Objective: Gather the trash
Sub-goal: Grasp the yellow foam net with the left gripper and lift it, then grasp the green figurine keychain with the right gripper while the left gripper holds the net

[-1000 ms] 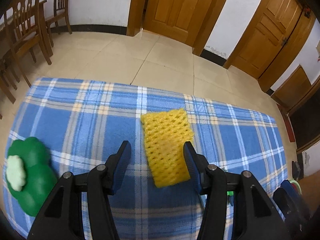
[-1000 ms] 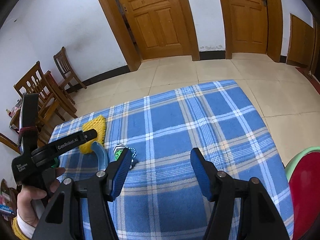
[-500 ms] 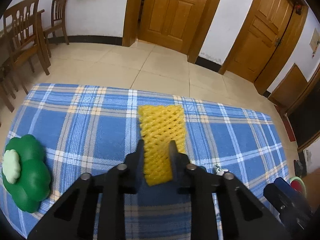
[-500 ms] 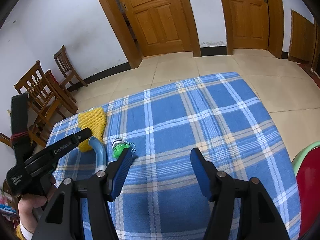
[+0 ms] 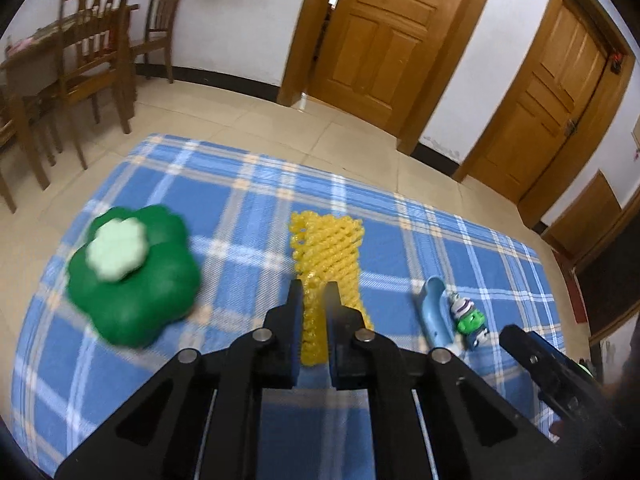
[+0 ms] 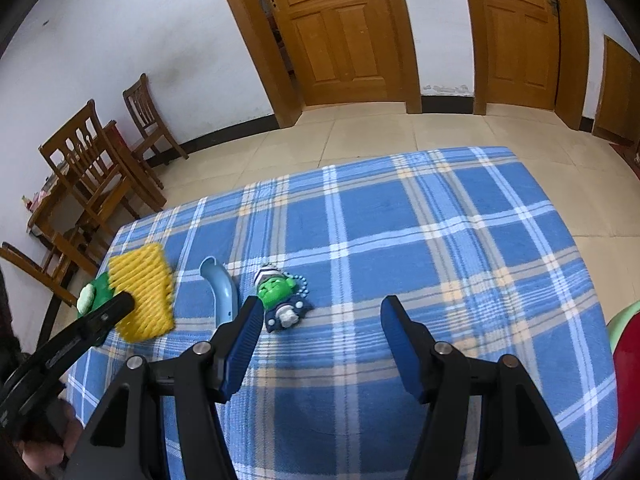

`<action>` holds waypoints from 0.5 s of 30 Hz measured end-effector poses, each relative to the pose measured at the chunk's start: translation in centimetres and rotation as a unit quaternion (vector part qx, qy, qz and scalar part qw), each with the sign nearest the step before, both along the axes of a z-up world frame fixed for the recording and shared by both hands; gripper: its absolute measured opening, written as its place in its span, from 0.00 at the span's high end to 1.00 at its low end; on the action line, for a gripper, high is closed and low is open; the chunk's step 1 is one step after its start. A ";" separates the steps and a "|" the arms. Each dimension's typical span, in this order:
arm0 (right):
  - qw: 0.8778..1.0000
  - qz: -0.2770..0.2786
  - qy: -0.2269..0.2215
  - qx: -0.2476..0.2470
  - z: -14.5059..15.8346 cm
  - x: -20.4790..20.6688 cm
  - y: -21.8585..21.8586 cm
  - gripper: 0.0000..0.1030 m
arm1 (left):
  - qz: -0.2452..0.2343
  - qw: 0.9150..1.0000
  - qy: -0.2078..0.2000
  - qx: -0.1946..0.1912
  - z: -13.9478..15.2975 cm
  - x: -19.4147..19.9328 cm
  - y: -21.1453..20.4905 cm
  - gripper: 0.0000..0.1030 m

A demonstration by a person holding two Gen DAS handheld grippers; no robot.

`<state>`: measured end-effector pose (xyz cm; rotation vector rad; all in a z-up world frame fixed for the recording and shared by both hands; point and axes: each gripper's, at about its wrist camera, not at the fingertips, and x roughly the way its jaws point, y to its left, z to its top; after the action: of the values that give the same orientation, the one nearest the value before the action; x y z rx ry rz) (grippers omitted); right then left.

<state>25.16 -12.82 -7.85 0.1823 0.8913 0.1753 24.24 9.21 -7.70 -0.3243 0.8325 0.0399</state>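
A yellow foam net sleeve (image 5: 326, 252) is pinched at its near end by my left gripper (image 5: 314, 292), which is shut on it and holds it lifted above the blue plaid tablecloth (image 5: 240, 200). It also shows in the right wrist view (image 6: 142, 292), hanging from the left gripper's finger (image 6: 108, 312). My right gripper (image 6: 320, 320) is open and empty above the cloth, just right of a green-faced toy keychain (image 6: 280, 296).
A green flower-shaped object (image 5: 132, 272) lies left of the sleeve. A light blue curved plastic piece (image 6: 220, 288) lies beside the keychain. A red and green bin (image 6: 624, 380) stands at the right table edge. Wooden chairs (image 5: 96, 52) stand at the far left.
My left gripper closed on the yellow foam net and lifted it off the cloth, swinging rightwards. The right gripper stayed open and drifted slightly left, nearer the keychain.
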 end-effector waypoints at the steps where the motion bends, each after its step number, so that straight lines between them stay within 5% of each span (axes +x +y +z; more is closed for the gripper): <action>1: 1.000 0.003 0.000 -0.003 -0.1 0.1 0.2 0.38 | 0.007 1.000 -0.002 -0.005 -0.1 -0.5 0.3 0.91; 6: 1.000 0.015 -0.002 -0.011 -0.6 0.3 1.5 0.41 | 0.032 0.999 -0.009 -0.005 -0.7 -1.9 1.4 0.91; 15: 0.999 0.016 -0.006 -0.029 -1.1 0.7 2.0 0.62 | 0.032 0.999 -0.016 -0.019 -0.4 -2.1 1.9 0.91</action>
<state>25.86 -10.82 -8.96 0.1134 0.8867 0.1798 22.13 11.12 -8.15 -0.3866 0.7914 0.0792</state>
